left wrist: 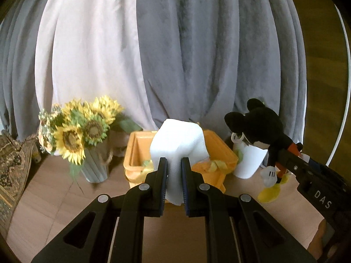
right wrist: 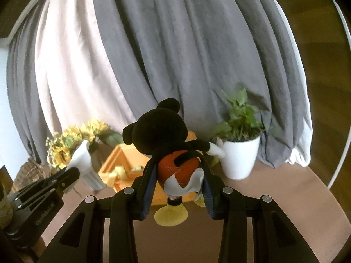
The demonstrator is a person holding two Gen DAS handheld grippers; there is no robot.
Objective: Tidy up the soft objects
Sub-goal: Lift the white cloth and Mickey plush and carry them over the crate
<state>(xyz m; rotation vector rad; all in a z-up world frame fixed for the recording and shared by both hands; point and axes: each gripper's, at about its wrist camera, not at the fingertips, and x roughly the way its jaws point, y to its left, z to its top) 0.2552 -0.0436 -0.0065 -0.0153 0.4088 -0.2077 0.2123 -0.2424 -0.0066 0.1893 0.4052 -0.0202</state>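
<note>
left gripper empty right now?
No, the left gripper is shut on a white foam block, held up in front of the orange bin.

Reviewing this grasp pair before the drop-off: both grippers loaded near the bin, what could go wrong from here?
1. The left gripper pinches the white foam only at its lower end; the tall free part could flop or pull out.
2. The right gripper grips the plush at the shorts; its arm reaches toward the white pot and might knock it.
3. The orange bin already holds yellow items; both loads together may crowd it.
</note>
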